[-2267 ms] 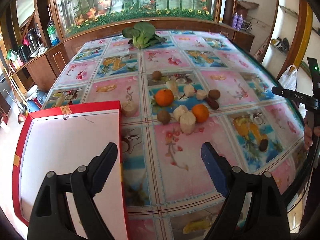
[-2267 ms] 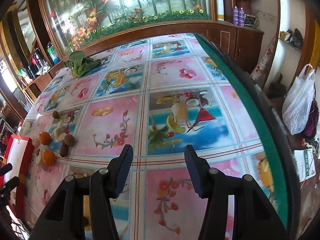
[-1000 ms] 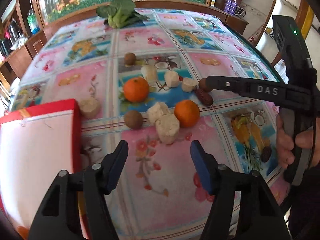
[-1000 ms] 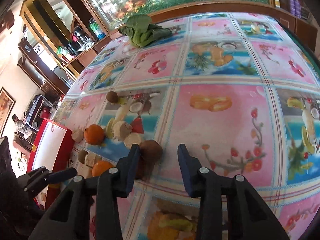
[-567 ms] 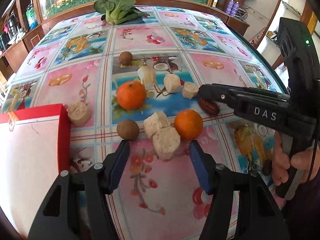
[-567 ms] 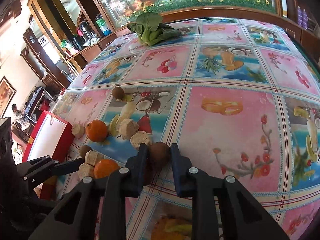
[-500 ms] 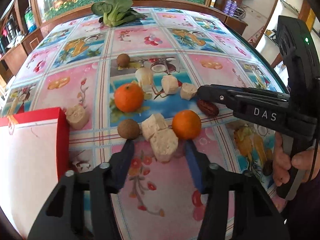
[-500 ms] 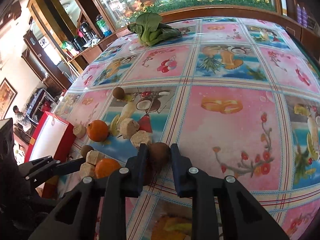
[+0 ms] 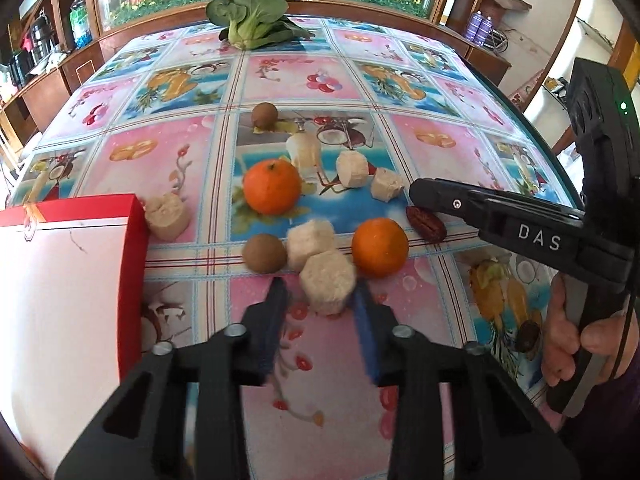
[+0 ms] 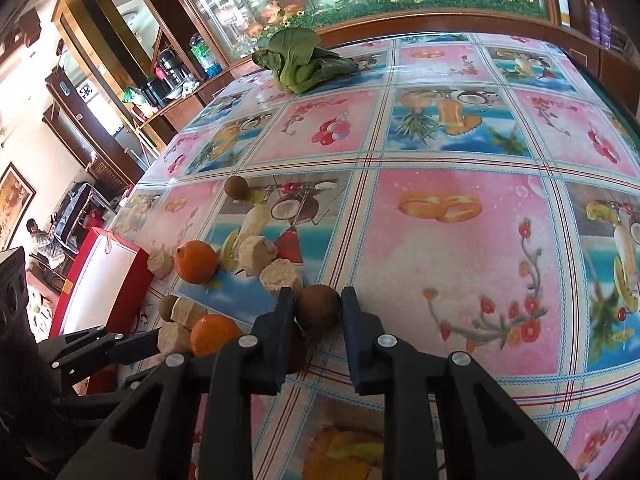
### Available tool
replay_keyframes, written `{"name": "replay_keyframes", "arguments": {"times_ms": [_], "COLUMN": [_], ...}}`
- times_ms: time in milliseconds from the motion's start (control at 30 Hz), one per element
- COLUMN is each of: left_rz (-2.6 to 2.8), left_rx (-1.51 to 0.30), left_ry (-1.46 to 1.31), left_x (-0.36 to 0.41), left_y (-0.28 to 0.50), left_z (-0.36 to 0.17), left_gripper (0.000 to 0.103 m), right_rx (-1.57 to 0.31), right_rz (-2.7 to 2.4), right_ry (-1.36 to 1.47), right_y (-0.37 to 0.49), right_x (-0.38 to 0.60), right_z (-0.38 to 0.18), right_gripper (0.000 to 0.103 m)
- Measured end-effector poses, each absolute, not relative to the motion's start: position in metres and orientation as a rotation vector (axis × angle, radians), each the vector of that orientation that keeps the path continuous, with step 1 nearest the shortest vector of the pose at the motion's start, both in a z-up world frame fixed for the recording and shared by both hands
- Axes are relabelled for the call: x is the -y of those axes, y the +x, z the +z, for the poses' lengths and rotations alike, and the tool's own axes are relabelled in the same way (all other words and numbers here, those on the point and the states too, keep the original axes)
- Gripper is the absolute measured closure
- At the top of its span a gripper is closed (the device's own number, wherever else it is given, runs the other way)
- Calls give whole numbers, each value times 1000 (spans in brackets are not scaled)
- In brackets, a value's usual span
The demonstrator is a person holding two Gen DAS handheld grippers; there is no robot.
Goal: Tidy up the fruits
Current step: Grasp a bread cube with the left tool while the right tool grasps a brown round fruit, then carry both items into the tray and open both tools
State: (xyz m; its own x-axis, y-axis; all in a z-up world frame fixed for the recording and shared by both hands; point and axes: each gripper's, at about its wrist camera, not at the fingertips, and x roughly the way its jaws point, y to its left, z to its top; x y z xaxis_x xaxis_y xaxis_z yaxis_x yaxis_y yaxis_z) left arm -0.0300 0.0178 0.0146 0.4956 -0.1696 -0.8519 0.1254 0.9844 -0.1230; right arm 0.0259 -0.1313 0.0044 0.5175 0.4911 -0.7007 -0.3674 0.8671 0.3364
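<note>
1. black-fingered left gripper [image 9: 318, 294] has just been closing on a pale hexagonal chunk [image 9: 328, 282]; its right pad touches the chunk's side while a thin gap shows at the left pad, so i cannot tell whether the clamp is firm.
2. brown round fruit [image 10: 319, 307] sits clamped between the fingers of the right gripper [image 10: 318, 308], low over the patterned tablecloth [image 10: 460, 248]; both pads press its sides.
3. orange mandarin [image 9: 380, 246] lies at 1 o'clock of the chunk, just beside it; a second pale chunk [image 9: 311, 238] touches it at 11 o'clock; a small brown fruit [image 9: 265, 253] sits at 10 o'clock.
4. another mandarin [image 9: 272, 187] rests farther off at 11 o'clock, with three more pale pieces near it; a dark date [image 9: 426, 224] lies at 2 o'clock, under the right gripper's finger in the left wrist view.
5. red-rimmed white box [image 9: 60, 300] stands at 9 o'clock; one pale piece [image 9: 166, 216] touches its corner.
6. leafy greens [image 9: 252, 26] lie at 12 o'clock, at the far table edge.
</note>
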Motion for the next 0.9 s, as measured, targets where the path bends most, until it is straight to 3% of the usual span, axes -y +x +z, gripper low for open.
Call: {"name": "replay_keyframes", "arguments": {"times_ms": [167, 233, 667, 900], "left_rz": [-176, -164, -194, -99], "left_rx": [-1018, -1008, -943, -856], "left_ry": [-35, -25, -24, -85], "left_x": [-12, -13, -29, -87], "left_y": [-25, -24, -59, -95], "left_z": [14, 13, 42, 78], "left_gripper": [69, 75, 76, 76], "right_rx": [-890, -894, -738, -752], "right_rz": [522, 526, 560, 757], "right_ry": [159, 173, 388, 398], "right_y": [26, 27, 10, -22], "right_x": [133, 134, 174, 105], "right_z": [4, 4, 31, 38], "right_gripper": [81, 81, 81, 81]}}
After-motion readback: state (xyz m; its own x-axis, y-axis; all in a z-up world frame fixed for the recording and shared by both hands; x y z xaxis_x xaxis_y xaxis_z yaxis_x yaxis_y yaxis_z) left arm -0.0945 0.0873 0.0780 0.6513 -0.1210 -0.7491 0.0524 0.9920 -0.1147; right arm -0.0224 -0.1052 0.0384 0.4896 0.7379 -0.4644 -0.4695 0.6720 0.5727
